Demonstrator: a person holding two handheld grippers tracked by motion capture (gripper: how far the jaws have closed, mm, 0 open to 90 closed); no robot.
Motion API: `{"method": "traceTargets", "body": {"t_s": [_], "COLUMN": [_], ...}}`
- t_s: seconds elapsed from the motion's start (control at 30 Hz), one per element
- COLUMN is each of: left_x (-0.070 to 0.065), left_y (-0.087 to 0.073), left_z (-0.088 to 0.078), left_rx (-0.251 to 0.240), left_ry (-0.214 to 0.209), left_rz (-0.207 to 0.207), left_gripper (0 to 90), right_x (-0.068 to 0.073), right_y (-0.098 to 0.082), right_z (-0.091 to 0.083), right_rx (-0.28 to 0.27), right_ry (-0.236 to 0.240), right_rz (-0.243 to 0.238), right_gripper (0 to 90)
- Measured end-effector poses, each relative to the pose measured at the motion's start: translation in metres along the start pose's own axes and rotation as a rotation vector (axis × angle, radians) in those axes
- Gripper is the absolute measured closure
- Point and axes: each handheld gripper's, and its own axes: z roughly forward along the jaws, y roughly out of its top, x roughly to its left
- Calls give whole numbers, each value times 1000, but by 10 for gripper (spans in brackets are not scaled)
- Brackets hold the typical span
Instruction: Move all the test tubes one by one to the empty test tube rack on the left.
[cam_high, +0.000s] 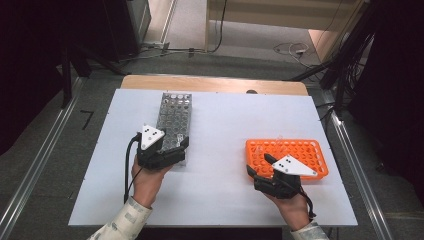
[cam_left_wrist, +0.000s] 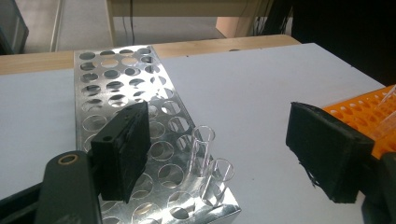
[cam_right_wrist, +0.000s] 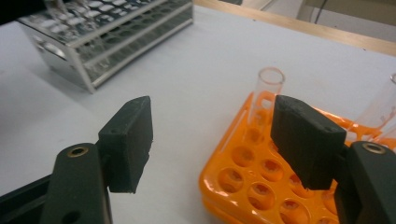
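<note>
While I look down from the high view, I see my left gripper (cam_high: 172, 150) over the near end of the metal rack (cam_high: 174, 117) on the white table (cam_high: 220, 125), and my right gripper (cam_high: 261, 167) at the near left corner of the orange rack (cam_high: 295, 152). The two racks stand well apart.

In the left gripper view, the jaws stand released, nothing pressed between them. Two clear glass tubes (cam_left_wrist: 201, 149) stand upright in holes at the near corner of the metal rack (cam_left_wrist: 112, 88), between the jaws and nearer the left one, touching neither pad. The orange rack (cam_left_wrist: 359, 109) shows behind the right jaw.

In the right gripper view, the jaws are spread wide and grasp nothing. A clear tube (cam_right_wrist: 267, 93) stands upright in the orange rack (cam_right_wrist: 243, 177), just beside the right jaw's inner face; I cannot tell whether it touches. Another tube (cam_right_wrist: 383, 107) leans at the right edge. The metal rack (cam_right_wrist: 112, 32) sits far off at upper left.
</note>
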Motion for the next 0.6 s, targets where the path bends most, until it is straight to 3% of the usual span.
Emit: {"method": "traceTargets", "body": {"t_s": [0.07, 0.23, 0.37, 0.6], "left_x": [0, -1, -1, -2], "left_y": [0, -1, -1, -1], "left_z": [0, 1, 2, 2], "left_rx": [1, 5, 8, 11], "left_ry": [-1, -3, -2, -2], "left_rz": [3, 5, 7, 7], "left_gripper": [212, 212, 212, 212], "right_x": [-4, -14, -19, -19], "right_y": [-4, -6, -6, -8], "right_z": [9, 24, 32, 42], "right_rx": [13, 18, 20, 36], "right_ry": [-25, -37, -54, -71], "right_rz": [6, 51, 62, 40], "right_gripper": [301, 358, 417, 509]}}
